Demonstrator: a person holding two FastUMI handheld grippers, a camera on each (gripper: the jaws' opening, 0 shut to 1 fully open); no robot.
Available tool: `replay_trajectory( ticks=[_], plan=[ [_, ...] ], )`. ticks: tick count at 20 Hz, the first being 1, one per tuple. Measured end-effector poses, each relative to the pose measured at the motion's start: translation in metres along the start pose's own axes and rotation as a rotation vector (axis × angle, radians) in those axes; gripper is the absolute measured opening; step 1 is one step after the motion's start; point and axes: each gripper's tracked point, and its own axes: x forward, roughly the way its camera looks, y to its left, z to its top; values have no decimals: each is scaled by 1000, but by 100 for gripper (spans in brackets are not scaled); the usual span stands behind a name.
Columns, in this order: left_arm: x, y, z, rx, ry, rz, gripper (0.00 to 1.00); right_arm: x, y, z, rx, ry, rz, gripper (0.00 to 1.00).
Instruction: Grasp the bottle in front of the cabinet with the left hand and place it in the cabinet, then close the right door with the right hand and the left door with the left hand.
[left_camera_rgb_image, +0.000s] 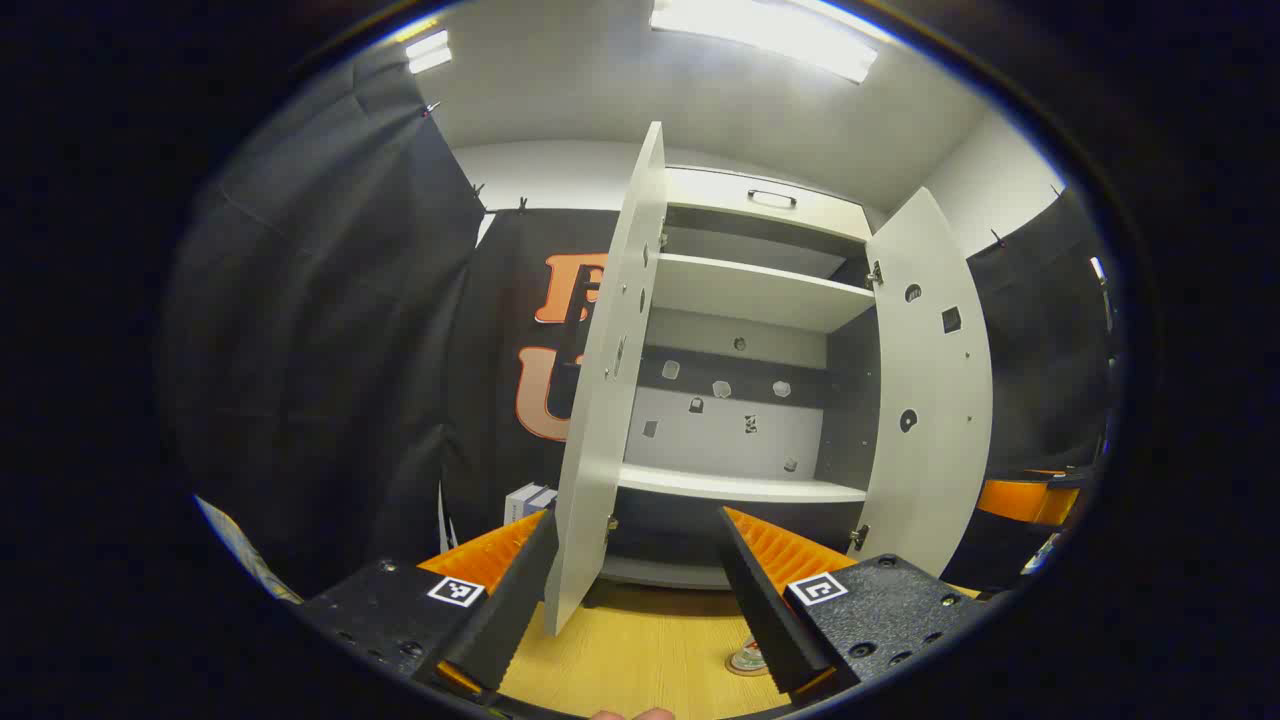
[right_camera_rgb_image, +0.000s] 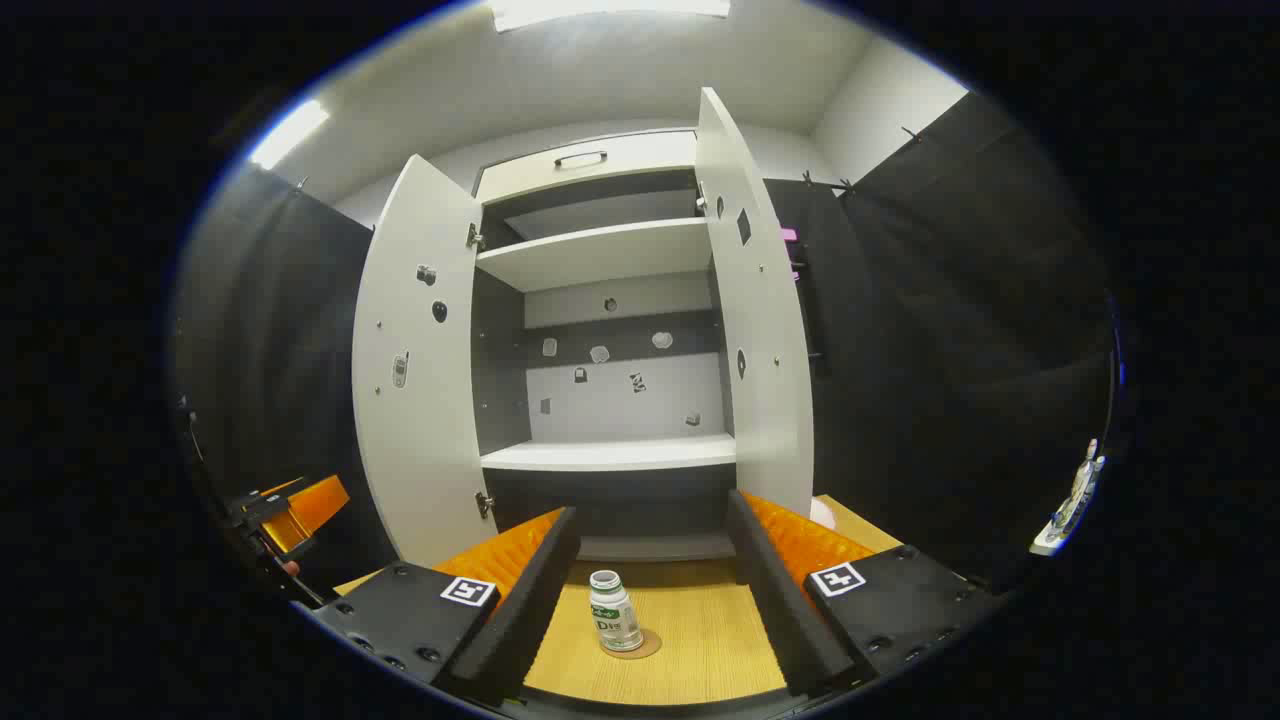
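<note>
Low in the middle of the right gripper view, the bottle stands upright on a small round coaster on the wooden bench, in front of the cabinet and apart from it. It is seen between the two fingers of the right claw, which are spread wide and touch nothing.

Both doors are open: the left door at the left of that frame, the right door at the right. The shelf at mid height carries nothing.

At the bottom of the left gripper view, the left claw is also wide and holds nothing. It points at the cabinet, with the edge of a door just ahead of it.

I judge that the first step is not yet done: the bottle is not grasped. The next move calls for the left claw to come down around the bottle body and close on it, without tipping it, and then to lift it to the shelf.
</note>
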Motion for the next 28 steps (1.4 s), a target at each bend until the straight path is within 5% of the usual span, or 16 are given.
replay_trajectory(
  ticks=[1,21,28],
  plan=[
    [-1,1,2,0,-3,-3,95,-2,0,2,-2,-6,-7,98],
    [-28,19,-8,6,51,13,92,-36,13,6,-73,-21,-31,98],
    [4,-29,-37,-30,95,-107,95,-36,3,2,-88,-16,-49,98]
  ],
)
